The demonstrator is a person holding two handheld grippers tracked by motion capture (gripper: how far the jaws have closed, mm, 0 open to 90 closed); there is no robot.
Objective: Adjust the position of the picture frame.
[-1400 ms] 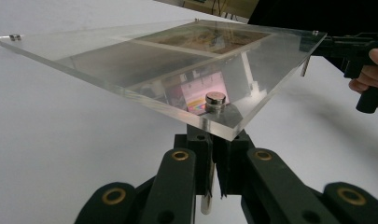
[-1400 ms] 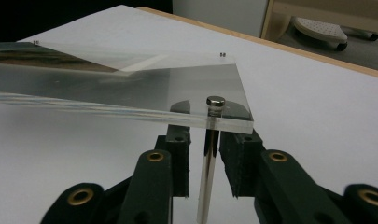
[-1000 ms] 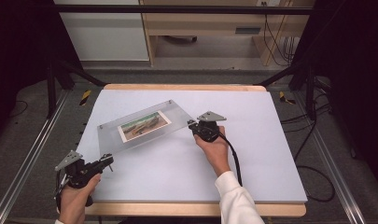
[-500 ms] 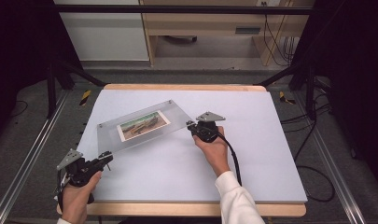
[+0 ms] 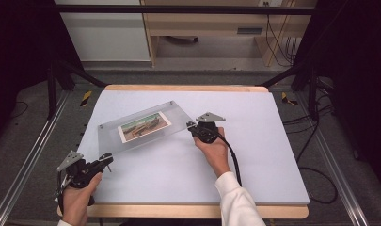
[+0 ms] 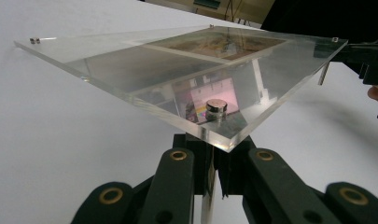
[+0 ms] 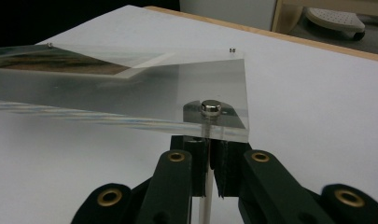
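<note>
**Acrylic frame held up by two corner posts**

A clear acrylic photo frame (image 5: 143,127) is seen in the high view raised above the white table (image 5: 254,160), tilted, with a landscape picture (image 5: 145,126) sandwiched in its middle. It is carried at two corners, one on the person's left and nearer, the other on the right and farther.

In the left gripper view, a corner of the frame (image 6: 214,126) lies directly over the tips of the black jaws. A small metal cap (image 6: 216,107) sits in that corner, and a thin metal post (image 6: 208,196) drops from below it into the narrow slit between the jaws, which are closed on it. The left gripper (image 5: 105,160) is seen at the near left of the table, gripped by the left hand (image 5: 77,197).

In the right gripper view, the same arrangement is found: a frame corner (image 7: 224,93) rests just above the jaw tips, a round metal cap (image 7: 210,108) is set into it, and its post (image 7: 205,186) is clamped between the closed jaws. The right gripper (image 5: 194,126) is seen against the frame's right corner, held by the right hand (image 5: 215,150) with a white sleeve (image 5: 237,202) behind it.

Two further small caps (image 7: 231,48) are visible at the frame's other corners, well apart from either gripper.
</note>
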